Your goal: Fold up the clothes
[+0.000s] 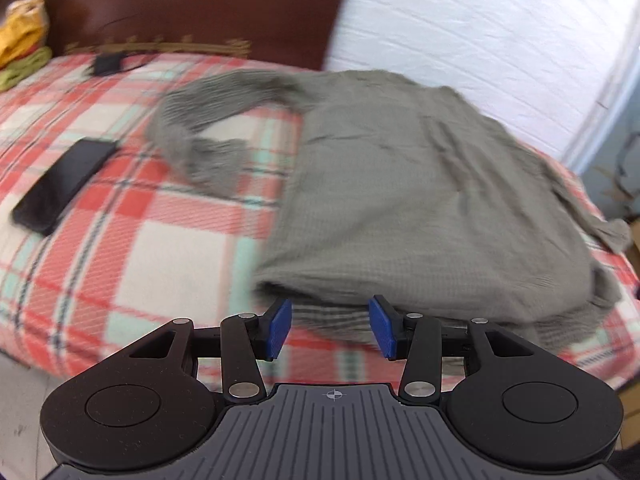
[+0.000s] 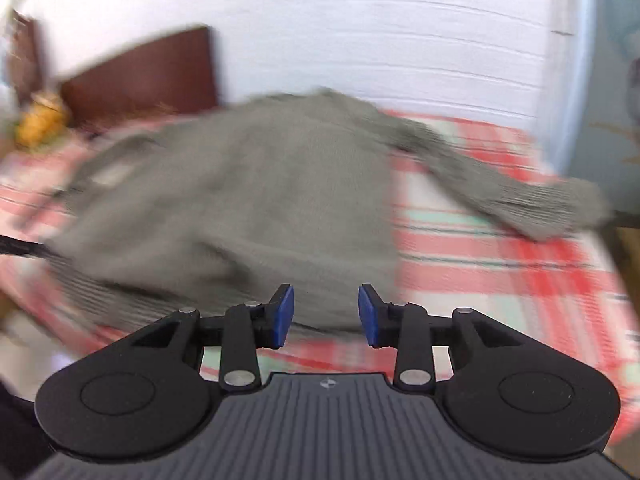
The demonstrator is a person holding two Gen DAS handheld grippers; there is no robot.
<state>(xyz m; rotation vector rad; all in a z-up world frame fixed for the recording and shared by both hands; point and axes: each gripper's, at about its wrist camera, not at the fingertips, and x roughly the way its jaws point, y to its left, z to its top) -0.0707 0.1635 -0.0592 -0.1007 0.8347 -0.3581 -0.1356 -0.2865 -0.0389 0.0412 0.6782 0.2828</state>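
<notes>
Item: grey sweater (image 1: 400, 184), flat on the plaid bed (image 1: 160, 256), our landmark. We note its long axis running from the near hem away to the headboard (image 1: 192, 4). Left claw (image 1: 330, 328): jaws apart, empty, just short of the hem. Right claw (image 2: 326, 312): jaws apart, empty, likewise at the hem. We judge both about equally near. One sleeve (image 2: 508, 192) trails right of the sweater; a phone (image 1: 64, 188) lies left.

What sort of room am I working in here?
Most likely a bedroom in a home. A grey sweater lies spread on a bed with a red plaid blanket, a dark wooden headboard stands behind it against a white wall, and a phone lies on the blanket.
</notes>
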